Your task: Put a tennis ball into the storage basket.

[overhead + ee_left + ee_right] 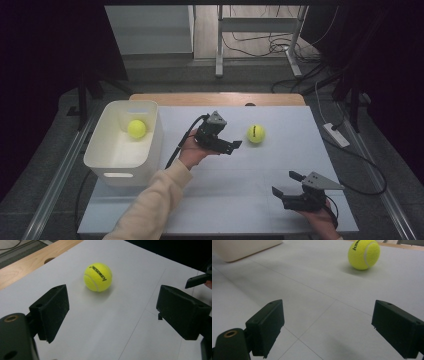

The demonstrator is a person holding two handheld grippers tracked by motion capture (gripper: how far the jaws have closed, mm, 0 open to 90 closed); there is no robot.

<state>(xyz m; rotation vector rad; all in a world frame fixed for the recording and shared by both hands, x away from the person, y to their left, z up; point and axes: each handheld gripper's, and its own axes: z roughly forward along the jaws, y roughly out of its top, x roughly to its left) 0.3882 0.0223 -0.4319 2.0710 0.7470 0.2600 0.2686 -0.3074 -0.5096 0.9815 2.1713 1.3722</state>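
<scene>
Left gripper (231, 144) first: its jaws are spread wide, nothing between them, and they point straight at the tennis ball (256, 133) lying loose on the surface just beyond their tips. In the left gripper view that ball (97, 277) sits ahead of the gap, nearer the left jaw's side, clear of both. The left hand (191, 152) wraps the gripper from beneath, the forearm in a cream sleeve (150, 205) coming up from the near edge and angling toward the ball, the cable looping off behind the hand.

Right gripper (288, 183) now: jaws also wide apart and empty, held low over the surface, well short of the ball on its near side, closer to the front edge. The right hand (316, 216) grips it from below with the grey plate on top. Its own view shows the ball (364, 254) far ahead, toward the right jaw.

Writing on the ball: black letters reading "kawasaki" in the left gripper view; the right gripper view catches just "kaw".

Away from the ball, off past the left gripper, stands a white bin (107, 165) holding a second tennis ball (136, 128). The surface (235, 200) is a pale white sheet with thin seam lines, laid on a wooden top whose far edge peeks out. Beyond it are grey floor, metal desk legs and tangled cables, with dark curtains either side.
</scene>
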